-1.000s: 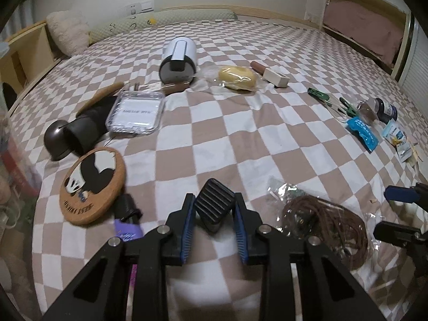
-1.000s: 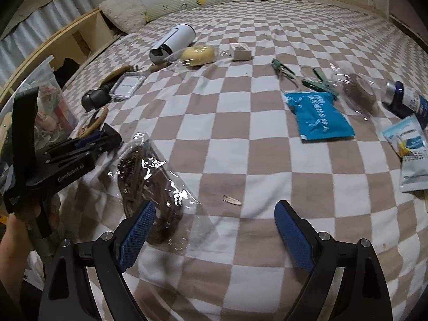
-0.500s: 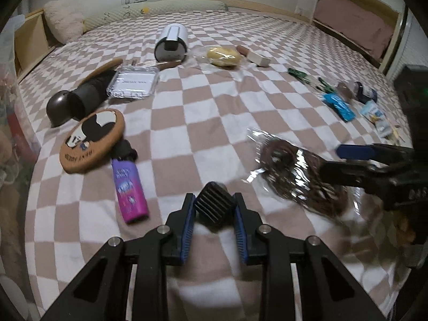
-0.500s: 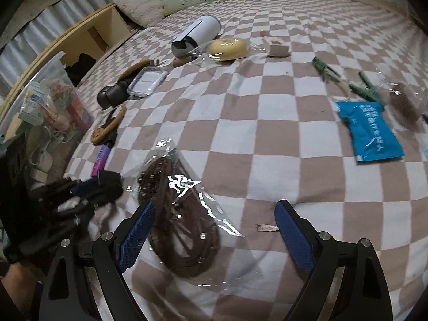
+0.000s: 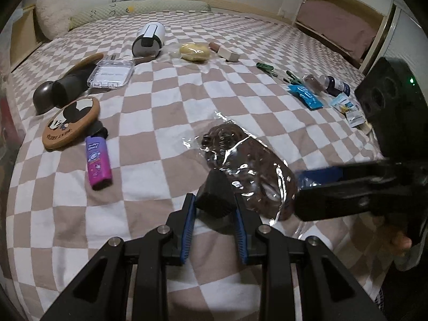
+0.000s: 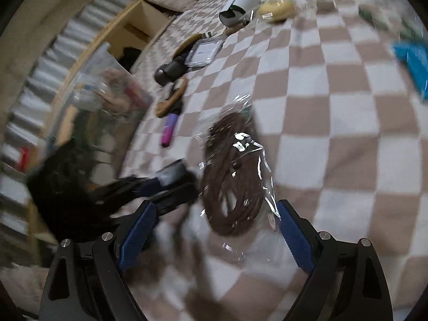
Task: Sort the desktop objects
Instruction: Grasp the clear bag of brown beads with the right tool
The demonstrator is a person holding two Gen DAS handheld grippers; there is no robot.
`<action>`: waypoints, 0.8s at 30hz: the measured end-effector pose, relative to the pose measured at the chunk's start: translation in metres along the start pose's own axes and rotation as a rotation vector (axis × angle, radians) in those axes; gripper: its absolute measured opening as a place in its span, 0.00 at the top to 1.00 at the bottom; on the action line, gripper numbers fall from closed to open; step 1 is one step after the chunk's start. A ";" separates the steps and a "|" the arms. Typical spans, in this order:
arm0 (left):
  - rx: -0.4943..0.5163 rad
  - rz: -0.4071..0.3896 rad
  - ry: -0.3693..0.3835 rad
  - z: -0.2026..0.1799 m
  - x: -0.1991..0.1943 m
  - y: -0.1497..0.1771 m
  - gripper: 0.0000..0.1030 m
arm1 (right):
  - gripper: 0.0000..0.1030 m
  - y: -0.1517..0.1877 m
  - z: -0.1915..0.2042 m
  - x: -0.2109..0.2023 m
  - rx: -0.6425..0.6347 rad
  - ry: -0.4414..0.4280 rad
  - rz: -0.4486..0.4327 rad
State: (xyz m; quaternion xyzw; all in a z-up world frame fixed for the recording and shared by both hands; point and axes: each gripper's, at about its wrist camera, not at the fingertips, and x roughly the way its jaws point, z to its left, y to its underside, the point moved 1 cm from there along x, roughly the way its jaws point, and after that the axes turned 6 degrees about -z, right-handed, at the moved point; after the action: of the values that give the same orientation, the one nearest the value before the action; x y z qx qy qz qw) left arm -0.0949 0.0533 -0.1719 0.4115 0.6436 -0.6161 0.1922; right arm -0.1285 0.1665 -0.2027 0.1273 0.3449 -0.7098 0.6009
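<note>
Left gripper (image 5: 215, 218) squeezed small black ribbed block (image 5: 216, 196) tight between blue pads. Right gripper (image 6: 214, 230) had jaws wide apart, nothing pinched.

Clear bag of brown cord (image 6: 235, 176) lay flat on checkered bed cover (image 5: 165, 107), right in front of right gripper, between its open jaws, pads not pressing.

Step looked like: going for bag with right gripper.

Next move likely needed: push jaws lower around bag, close gently. Plastic looked slippery and crinkly, so grab thick middle, not thin edge.

Purple tube (image 5: 97, 161) and panda coaster (image 5: 71, 121) waited off to side.

Left wrist view low over checkered bed (image 5: 165, 101), right wrist view close, blurred — both share bagged cord (image 5: 248, 165).
</note>
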 end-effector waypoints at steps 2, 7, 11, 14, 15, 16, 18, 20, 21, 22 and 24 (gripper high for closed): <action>-0.008 0.001 0.006 0.000 0.001 -0.001 0.73 | 0.14 -0.001 -0.012 -0.004 0.101 -0.077 -0.013; -0.009 0.006 0.005 -0.001 0.006 -0.002 0.73 | 0.58 -0.008 -0.043 0.000 0.286 -0.135 -0.033; -0.002 0.008 0.005 -0.002 0.009 -0.002 0.73 | 0.73 -0.010 -0.050 0.006 0.333 -0.153 -0.037; 0.009 0.008 0.002 -0.004 0.011 -0.002 0.73 | 0.73 -0.013 -0.037 0.014 0.284 -0.134 -0.021; 0.012 0.008 0.001 -0.004 0.011 -0.002 0.73 | 0.73 -0.014 -0.031 0.018 0.265 -0.125 -0.016; 0.015 0.007 0.000 -0.004 0.012 -0.002 0.73 | 0.73 -0.015 -0.027 0.022 0.253 -0.114 -0.012; 0.015 0.006 0.001 -0.004 0.012 -0.002 0.73 | 0.76 -0.015 -0.022 0.026 0.238 -0.085 -0.014; 0.013 0.002 0.002 -0.003 0.012 -0.002 0.74 | 0.87 -0.015 -0.018 0.029 0.228 -0.048 -0.019; 0.014 0.000 0.000 -0.003 0.011 -0.002 0.78 | 0.89 -0.015 -0.017 0.028 0.226 -0.029 -0.023; 0.015 -0.002 -0.003 -0.002 0.011 -0.001 0.78 | 0.90 -0.015 -0.016 0.027 0.225 -0.011 -0.026; 0.014 -0.005 0.000 -0.002 0.011 -0.001 0.78 | 0.92 -0.017 -0.012 0.021 0.189 0.039 -0.037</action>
State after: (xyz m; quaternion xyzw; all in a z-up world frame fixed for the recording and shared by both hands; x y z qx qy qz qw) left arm -0.1017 0.0581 -0.1792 0.4110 0.6403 -0.6212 0.1877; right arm -0.1520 0.1591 -0.2182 0.1907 0.2903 -0.7475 0.5662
